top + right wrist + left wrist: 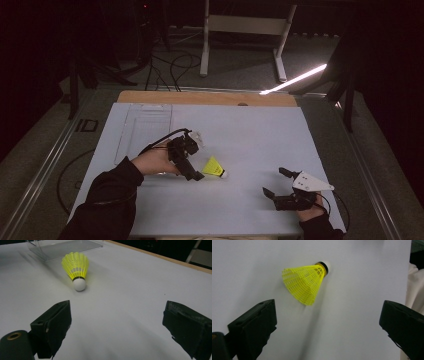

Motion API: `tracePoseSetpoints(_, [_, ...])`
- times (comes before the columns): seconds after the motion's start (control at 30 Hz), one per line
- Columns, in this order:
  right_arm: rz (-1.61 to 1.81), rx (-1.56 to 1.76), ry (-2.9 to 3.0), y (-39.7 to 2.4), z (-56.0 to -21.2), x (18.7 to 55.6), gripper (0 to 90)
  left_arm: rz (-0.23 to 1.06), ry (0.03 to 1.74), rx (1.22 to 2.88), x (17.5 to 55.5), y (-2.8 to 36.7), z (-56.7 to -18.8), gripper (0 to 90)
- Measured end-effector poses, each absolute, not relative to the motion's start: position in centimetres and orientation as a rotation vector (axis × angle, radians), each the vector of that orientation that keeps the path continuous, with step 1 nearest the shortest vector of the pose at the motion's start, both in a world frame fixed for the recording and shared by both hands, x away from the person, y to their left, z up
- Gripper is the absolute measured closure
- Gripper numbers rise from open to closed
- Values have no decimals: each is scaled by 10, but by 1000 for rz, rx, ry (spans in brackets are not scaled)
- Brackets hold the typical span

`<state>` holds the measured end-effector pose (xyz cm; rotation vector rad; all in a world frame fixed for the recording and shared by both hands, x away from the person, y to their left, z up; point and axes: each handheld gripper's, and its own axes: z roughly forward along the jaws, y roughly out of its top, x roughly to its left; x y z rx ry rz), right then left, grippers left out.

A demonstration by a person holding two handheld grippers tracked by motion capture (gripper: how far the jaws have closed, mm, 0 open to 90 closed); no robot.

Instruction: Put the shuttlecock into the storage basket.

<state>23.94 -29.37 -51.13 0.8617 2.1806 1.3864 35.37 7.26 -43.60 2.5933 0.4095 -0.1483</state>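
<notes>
The pale blue-white rectangular table top point(250, 135) sits lit in a dark room, a tan wooden strip point(207, 98) running along its far edge. Beyond that strip, a white metal frame on two legs point(245, 30) stands on grey floor point(235, 70), black cables point(172, 70) looping to its left. A bright white bar of light point(295, 79) slants just past the table's far right corner.

Room dark, white tabletop point(250, 135) evenly lit, bright light strip point(295, 80) glares behind; gripper views slightly soft, shuttlecock point(305, 282) shadow faint.
</notes>
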Motion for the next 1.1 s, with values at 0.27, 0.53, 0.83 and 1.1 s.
tracePoseSetpoints(0.27, [1388,860,2184,-294,-511,240,84,-188,433,2602,362,60,-453,65])
tracePoseSetpoints(0.53, [1391,864,2187,-294,-512,240,84,-207,431,2629,365,49,-466,163])
tracePoseSetpoints(0.83, [1392,867,2192,-294,-512,240,84,-209,393,2674,367,39,-476,257])
tracePoseSetpoints(1.1, [1391,866,2192,-293,-512,240,84,-220,366,2720,370,30,-483,376])
